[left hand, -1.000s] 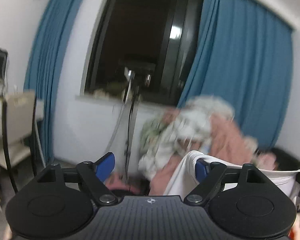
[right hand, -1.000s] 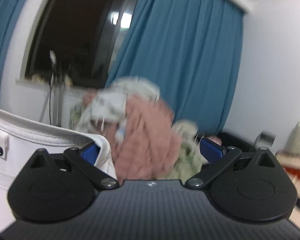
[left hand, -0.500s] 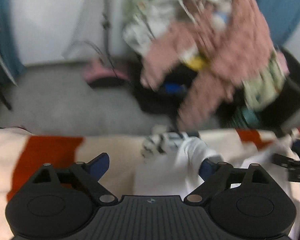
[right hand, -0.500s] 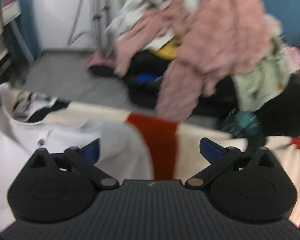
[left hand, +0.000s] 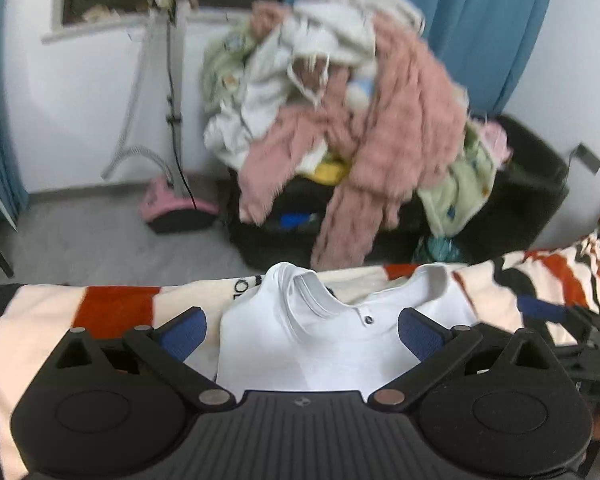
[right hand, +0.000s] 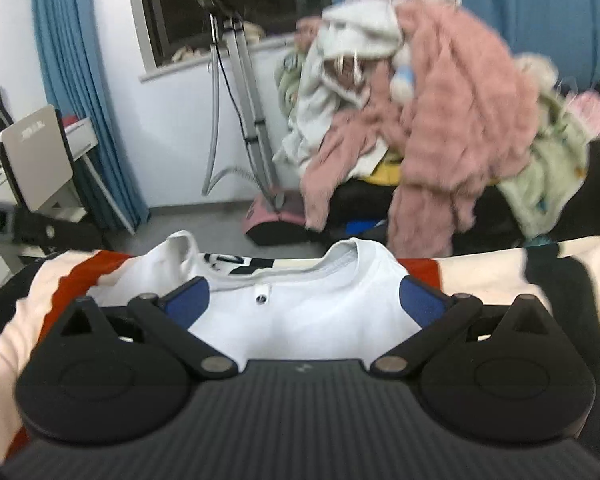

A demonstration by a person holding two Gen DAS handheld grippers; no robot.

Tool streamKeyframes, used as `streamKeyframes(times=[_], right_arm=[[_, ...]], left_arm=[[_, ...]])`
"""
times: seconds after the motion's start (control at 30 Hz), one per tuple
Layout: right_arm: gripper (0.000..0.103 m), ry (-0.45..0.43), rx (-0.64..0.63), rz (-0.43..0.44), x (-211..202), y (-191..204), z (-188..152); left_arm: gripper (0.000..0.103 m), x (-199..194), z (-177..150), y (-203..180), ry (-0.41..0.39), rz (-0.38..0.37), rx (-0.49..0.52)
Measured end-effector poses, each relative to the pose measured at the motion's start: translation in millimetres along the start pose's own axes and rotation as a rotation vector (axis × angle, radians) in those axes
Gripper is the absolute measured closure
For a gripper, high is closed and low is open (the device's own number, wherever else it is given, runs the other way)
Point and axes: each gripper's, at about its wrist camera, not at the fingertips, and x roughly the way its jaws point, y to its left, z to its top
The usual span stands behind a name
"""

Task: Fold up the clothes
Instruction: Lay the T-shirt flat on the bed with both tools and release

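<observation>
Both tools, left tool [left hand: 302, 330] and right tool [right hand: 304, 294], now spread and empty, no longer lifting white shirt [left hand: 320, 344]. Lies collar toward twelve o'clock on striped blanket [left hand: 116, 304]; ready for folding.

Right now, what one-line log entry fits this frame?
stage: shirt laid out | white shirt: collar up, flat on striped blanket | left gripper: open, above shirt | right gripper: open, above shirt | fold: not begun

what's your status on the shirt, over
Both tongs, left and right, open. White collared cotton shirt flat on striped blanket, unfolded. Nothing in the way.
</observation>
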Motion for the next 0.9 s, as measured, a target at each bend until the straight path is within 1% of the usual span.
streamKeyframes(times=[0.1, 0.2, 0.23, 0.33, 0.43, 0.5, 0.57, 0.63, 0.73, 0.8, 0.83, 0.9], right_arm=[[0.0, -0.04, -0.021, -0.023, -50, 12, -16], [0.0, -0.099, -0.003, -0.019, -112, 18, -33], [0.0, -0.125, -0.002, -0.024, -133, 21, -40], [0.0, -0.193, 0.004, -0.022, -197, 27, -65], [0.0, -0.235, 0.005, -0.008, -252, 33, -93], [0.0, -0.261, 0.007, -0.006, -277, 37, -112], [0.0, -0.287, 0.013, -0.003, -296, 40, -130], [0.0, -0.313, 0.02, 0.001, -315, 42, -148], [0.0, -0.348, 0.033, 0.008, -341, 46, -174], [0.0, -0.346, 0.067, 0.017, -342, 43, -187], [0.0, -0.339, 0.088, 0.029, -341, 40, -192], [0.0, -0.332, 0.137, 0.058, -339, 32, -202]], left_arm=[[0.0, -55, -19, -16, -0.062, 0.021, 0.009], [0.0, -122, -52, -32, -0.117, 0.017, -0.006], [0.001, -147, -66, -37, -0.141, 0.014, -0.007], [0.001, -205, -109, -56, -0.204, 0.026, -0.004], [0.001, -251, -157, -71, -0.243, 0.036, -0.008], [0.001, -277, -194, -77, -0.262, 0.035, -0.015], [0.001, -290, -230, -73, -0.237, 0.035, -0.038], [0.004, -302, -265, -68, -0.207, 0.036, -0.062], [0.01, -309, -311, -50, -0.121, 0.074, -0.11], [0.019, -310, -337, -35, -0.052, 0.099, -0.145], [0.021, -310, -347, -27, -0.016, 0.105, -0.162], [0.03, -310, -364, -15, 0.052, 0.111, -0.191]])
